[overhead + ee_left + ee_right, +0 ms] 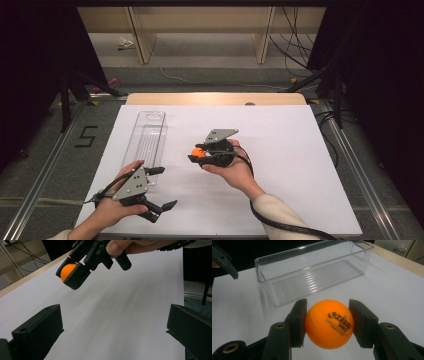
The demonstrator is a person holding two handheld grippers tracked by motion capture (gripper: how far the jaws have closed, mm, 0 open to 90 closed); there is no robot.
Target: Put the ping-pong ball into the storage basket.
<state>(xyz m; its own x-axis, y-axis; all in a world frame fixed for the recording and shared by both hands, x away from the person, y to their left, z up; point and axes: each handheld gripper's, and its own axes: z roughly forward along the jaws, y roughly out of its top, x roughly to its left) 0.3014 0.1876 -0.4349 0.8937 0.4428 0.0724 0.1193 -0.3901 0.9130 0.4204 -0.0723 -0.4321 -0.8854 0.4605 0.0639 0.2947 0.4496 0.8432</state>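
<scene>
Near the bench's [300, 200] front edge the left tongs [159, 192] hang apart and empty. Mid-bench, the right tongs [196, 156] are clamped on the ball [329, 323], held above the surface. Judging from this, carry it level toward the bin [146, 142] along the left edge, and loosen only once it is low inside the walls.

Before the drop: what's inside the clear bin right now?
The clear bin shows just its ribbed floor, nothing in it. The orange ball sits clamped in the right gripper.
</scene>
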